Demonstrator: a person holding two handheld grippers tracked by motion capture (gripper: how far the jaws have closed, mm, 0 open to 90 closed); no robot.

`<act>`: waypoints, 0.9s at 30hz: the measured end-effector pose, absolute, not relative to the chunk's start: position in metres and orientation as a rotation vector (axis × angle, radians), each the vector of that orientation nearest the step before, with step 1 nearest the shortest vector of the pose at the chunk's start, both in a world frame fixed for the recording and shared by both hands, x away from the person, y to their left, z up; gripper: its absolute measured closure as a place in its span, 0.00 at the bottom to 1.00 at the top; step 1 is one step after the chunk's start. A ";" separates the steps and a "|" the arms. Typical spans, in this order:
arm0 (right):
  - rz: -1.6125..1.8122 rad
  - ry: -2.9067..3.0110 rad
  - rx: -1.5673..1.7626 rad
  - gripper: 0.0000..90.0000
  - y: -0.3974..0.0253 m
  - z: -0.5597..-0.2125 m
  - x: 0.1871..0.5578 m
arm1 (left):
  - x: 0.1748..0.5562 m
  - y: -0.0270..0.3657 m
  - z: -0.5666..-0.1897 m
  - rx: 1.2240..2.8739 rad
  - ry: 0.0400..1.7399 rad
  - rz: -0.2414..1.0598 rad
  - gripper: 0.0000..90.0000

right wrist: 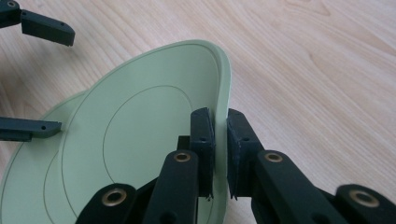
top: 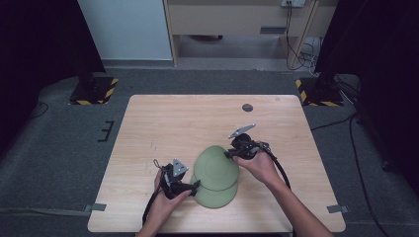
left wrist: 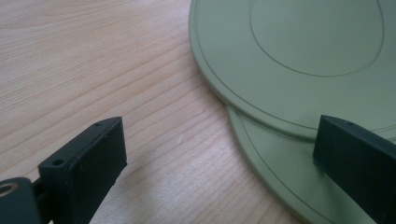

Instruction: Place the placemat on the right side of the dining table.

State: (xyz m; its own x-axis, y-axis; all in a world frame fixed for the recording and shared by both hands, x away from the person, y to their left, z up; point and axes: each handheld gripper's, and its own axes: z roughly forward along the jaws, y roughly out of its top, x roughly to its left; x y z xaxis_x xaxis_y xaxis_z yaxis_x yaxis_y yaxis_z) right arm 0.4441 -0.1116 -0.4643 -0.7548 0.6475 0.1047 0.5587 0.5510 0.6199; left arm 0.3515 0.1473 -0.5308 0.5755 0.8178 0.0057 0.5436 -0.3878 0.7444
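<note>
Two pale green plates lie overlapped on the wooden table (top: 163,123). The upper plate (top: 215,167) (right wrist: 140,135) (left wrist: 289,51) is tilted, its right rim lifted. My right gripper (top: 231,154) (right wrist: 219,140) is shut on that rim, one jaw inside and one outside. The lower plate (top: 215,197) (left wrist: 280,172) lies flat beneath it. My left gripper (top: 196,185) (left wrist: 219,154) stands open at the left edge of the plates, one jaw over the bare table and the other over the lower plate's rim. In the right gripper view the left gripper's fingers (right wrist: 46,30) reach in from the left.
A small dark round disc (top: 247,107) sits near the table's far edge. The far half and left side of the tabletop are bare wood. Stands with yellow-black striped bases (top: 94,91) flank the table on the grey floor.
</note>
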 end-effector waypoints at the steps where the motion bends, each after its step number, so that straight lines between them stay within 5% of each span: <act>1: 0.983 2.645 1.035 0.92 -0.112 -0.464 0.444 | 0.352 0.147 -0.531 2.090 1.082 0.490 0.03; 20: 1.002 2.687 1.013 0.86 -0.102 -0.460 0.445 | 0.357 0.145 -0.534 2.081 1.088 0.506 0.01; 27: 0.979 2.663 1.026 0.93 -0.105 -0.459 0.447 | 0.356 0.146 -0.534 2.079 1.091 0.508 0.01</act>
State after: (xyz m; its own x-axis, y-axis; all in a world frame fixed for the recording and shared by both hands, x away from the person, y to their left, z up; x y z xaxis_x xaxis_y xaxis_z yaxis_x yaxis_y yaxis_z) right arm 0.4466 -0.1054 -0.4591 -0.7619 0.6382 0.1102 0.5576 0.5599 0.6129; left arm 0.3563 0.1457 -0.5336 0.5638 0.8258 0.0123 0.5408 -0.3804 0.7502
